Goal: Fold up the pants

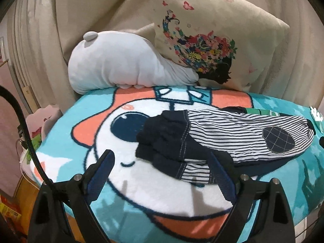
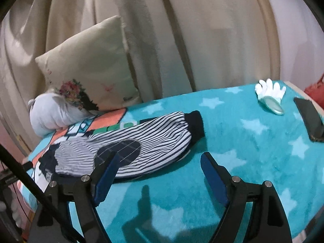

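The striped navy-and-white pants [image 1: 228, 133] lie flat on the teal cartoon blanket [image 1: 97, 109], with dark cuffs [image 1: 162, 137] bunched at the left end and a checked navy knee patch [image 1: 278, 139]. My left gripper [image 1: 162, 158] is open and empty just in front of the cuffs, its right finger close to the fabric. In the right wrist view the pants [image 2: 141, 137] lie left of centre, a dark cuff [image 2: 197, 125] at their right end. My right gripper [image 2: 160, 158] is open and empty, hovering at the pants' near edge over the blanket [image 2: 243, 151].
A grey plush [image 1: 113, 60] and a floral cushion [image 1: 212, 40] lean against beige curtains at the back. A white glove shape [image 2: 270, 91] and a dark phone [image 2: 309, 117] lie at the blanket's right end. The bed edge drops off at the left.
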The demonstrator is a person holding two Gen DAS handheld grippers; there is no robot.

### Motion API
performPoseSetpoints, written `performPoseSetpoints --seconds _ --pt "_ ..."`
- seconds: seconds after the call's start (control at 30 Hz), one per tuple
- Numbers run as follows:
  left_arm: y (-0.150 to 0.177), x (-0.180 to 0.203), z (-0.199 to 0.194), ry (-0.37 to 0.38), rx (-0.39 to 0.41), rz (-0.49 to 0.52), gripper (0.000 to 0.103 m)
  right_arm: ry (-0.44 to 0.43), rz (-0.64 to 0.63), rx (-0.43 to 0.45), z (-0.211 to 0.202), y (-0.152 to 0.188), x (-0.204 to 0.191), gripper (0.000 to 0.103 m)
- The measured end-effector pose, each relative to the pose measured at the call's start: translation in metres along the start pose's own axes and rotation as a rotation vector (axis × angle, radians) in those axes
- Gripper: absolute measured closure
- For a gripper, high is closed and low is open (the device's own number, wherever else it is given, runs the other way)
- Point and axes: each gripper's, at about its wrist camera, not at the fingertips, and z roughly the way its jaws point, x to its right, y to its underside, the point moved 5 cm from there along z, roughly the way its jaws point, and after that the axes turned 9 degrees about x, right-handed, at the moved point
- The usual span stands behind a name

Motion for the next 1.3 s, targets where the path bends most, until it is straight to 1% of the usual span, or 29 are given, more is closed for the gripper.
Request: performPoseSetpoints --seconds 0.07,0.17,0.3,0.4,0.5,0.57,0.63,0.67,0.7,0.77,0.97,1.07,1.2,1.3 --pt "0.001 -0.001 -0.005 -0.012 0.005 0.006 0.01 -0.004 0.012 -0.024 -0.001 0.001 -0.001 0.017" --pt "-0.001 -0.002 -0.01 -0.015 0.014 0.007 0.01 -0.031 0.037 -0.075 0.002 0.006 -0.002 0.017" --pt "-0.003 -0.001 -0.012 -0.019 0.019 0.013 0.01 -0.039 0.049 -0.085 0.0 0.007 -0.001 0.017" --pt "-0.005 0.002 -0.005 -0.01 0.007 0.005 0.01 -0.042 0.051 -0.089 0.002 0.008 0.0 0.017" --pt "-0.008 0.003 0.008 0.046 -0.028 -0.025 0.01 -0.062 0.059 -0.116 0.007 0.01 0.0 0.017" --pt "-0.01 -0.001 0.019 0.112 -0.064 -0.075 0.01 -0.076 0.057 -0.143 0.015 0.012 -0.001 0.022" --pt "-0.008 -0.004 0.03 0.197 -0.117 -0.149 0.011 -0.093 0.052 -0.167 0.023 0.013 -0.003 0.023" --pt "-0.006 -0.005 0.035 0.232 -0.138 -0.176 0.018 -0.102 0.047 -0.171 0.025 0.014 -0.004 0.023" --pt "-0.005 -0.005 0.039 0.265 -0.163 -0.202 0.029 -0.107 0.041 -0.174 0.027 0.014 -0.005 0.023" --pt "-0.001 -0.001 0.048 0.336 -0.224 -0.248 0.038 -0.123 0.045 -0.183 0.033 0.016 -0.007 0.023" --pt "0.006 0.007 0.062 0.481 -0.344 -0.422 0.038 -0.175 0.122 -0.196 0.042 0.018 -0.004 0.023" --pt "0.007 0.011 0.063 0.524 -0.375 -0.468 0.038 -0.193 0.164 -0.196 0.043 0.019 0.0 0.023" --pt "0.007 0.015 0.064 0.533 -0.392 -0.48 0.038 -0.205 0.198 -0.202 0.043 0.021 0.003 0.023" --pt "0.007 0.018 0.061 0.543 -0.397 -0.478 0.038 -0.211 0.197 -0.197 0.041 0.02 0.002 0.023"
